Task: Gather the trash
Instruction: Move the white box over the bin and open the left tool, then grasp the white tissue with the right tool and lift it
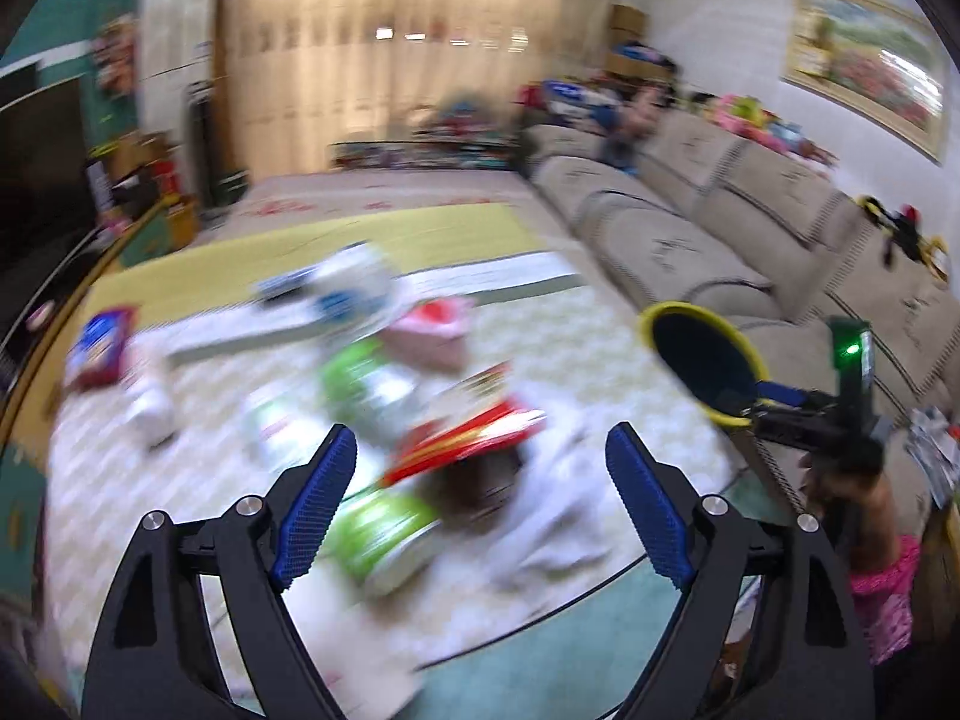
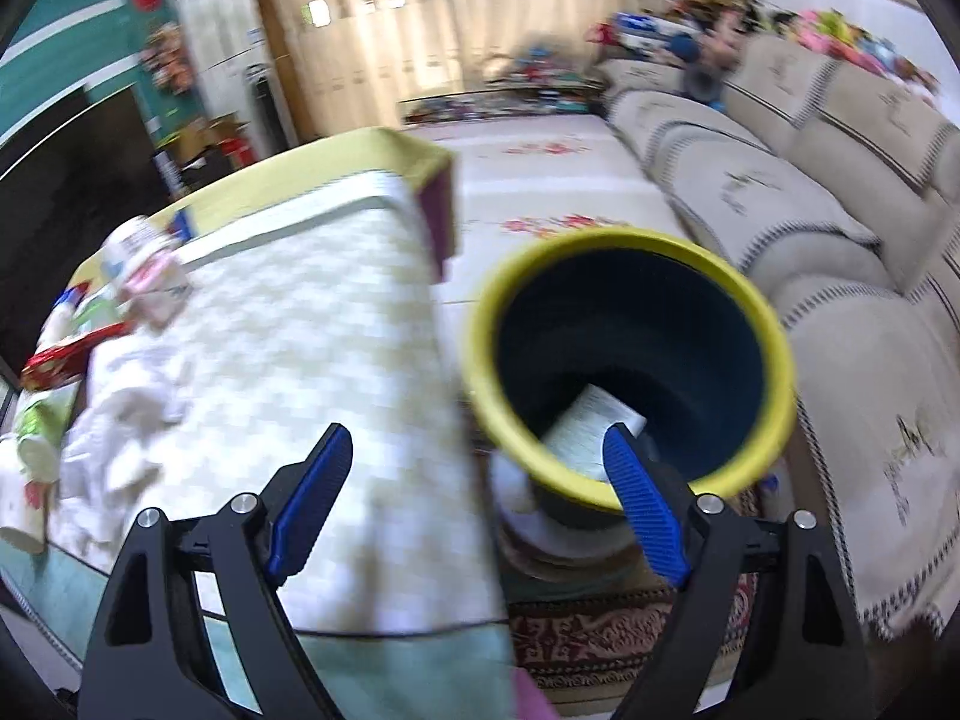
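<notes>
Jaws of the left gripper [image 1: 483, 498] are standing wide apart with nothing between the blue pads, hanging over a blurred heap of trash [image 1: 420, 414] on the table [image 1: 570, 360]. Lying nearest under them is a green-and-white wrapper [image 1: 384, 534], then a red-and-yellow packet [image 1: 468, 444] and crumpled white paper [image 1: 558, 516] beside it. Further along the checkered tablecloth [image 2: 312, 312] are sitting a pink carton [image 1: 429, 333], a white-and-blue package [image 1: 348, 288] and, off toward the left edge, a blue-and-red bag [image 1: 99, 348]; the motion blur is keeping any print from being read.

The right gripper [image 2: 480, 498] is likewise gaping open and holding nothing, pointing down past the table's right edge. Just beyond its right finger the bin [image 2: 630, 360], dark blue inside with a yellow rim, is standing on the floor between the table and the sofa [image 2: 810, 210], and a white piece of paper [image 2: 591, 426] is lying inside it against the near wall. A patterned red rug [image 2: 600, 636] is showing under the bin.

In the left wrist view the same bin is appearing at the right of the table, with the right gripper's black body and a hand [image 1: 840, 480] gripping it close by, a pink sleeve [image 1: 888, 600] below.

Farther back, the beige sofa is running along the wall, toys are piling at its far end, and pale curtains [image 1: 384, 48] are glowing across the room's end.
</notes>
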